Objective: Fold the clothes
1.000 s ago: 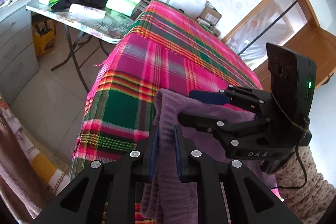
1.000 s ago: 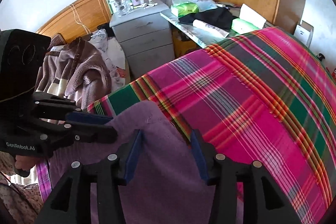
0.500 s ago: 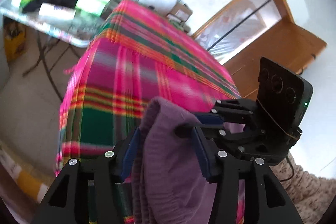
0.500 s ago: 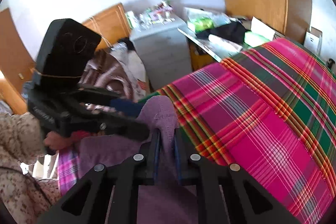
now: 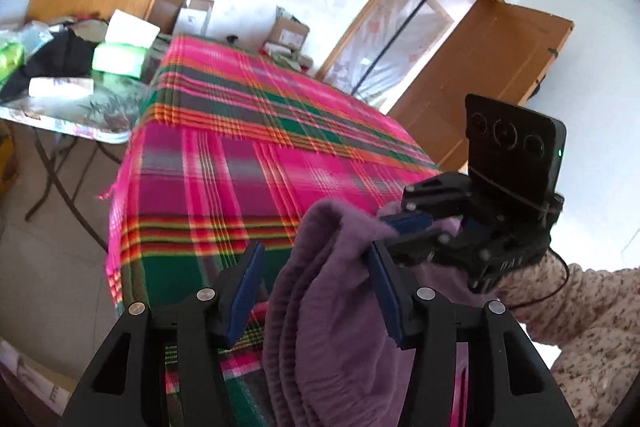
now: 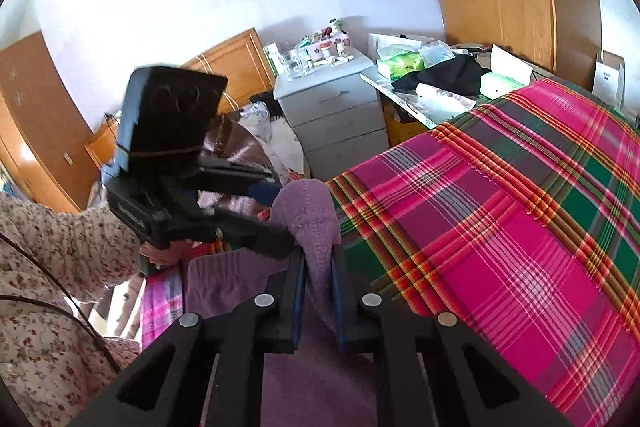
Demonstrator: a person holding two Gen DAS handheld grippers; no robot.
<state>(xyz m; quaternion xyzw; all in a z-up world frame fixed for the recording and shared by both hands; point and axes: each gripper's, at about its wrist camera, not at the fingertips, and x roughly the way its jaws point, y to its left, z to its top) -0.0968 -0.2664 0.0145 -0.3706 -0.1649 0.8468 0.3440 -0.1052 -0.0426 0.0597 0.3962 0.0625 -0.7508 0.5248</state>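
Two grippers are in view, the left gripper [image 5: 316,291] and the right gripper [image 6: 318,291]. One purple garment [image 5: 340,327] lies on one plaid blanket [image 5: 248,155]. Farther off stand one grey drawer chest [image 6: 336,119], showing three drawers, and one cluttered folding table [image 5: 72,107].

The left gripper [image 5: 316,291] points downward, its blue-padded fingers [image 5: 246,289] spread wide and opening, purple cloth hanging loose between them. The right gripper [image 6: 318,277] also tilts down, its fingers [image 6: 298,287] pinched tight on a fold of that cloth. Floral sleeves [image 6: 60,259] reach in from the near side behind both tools.
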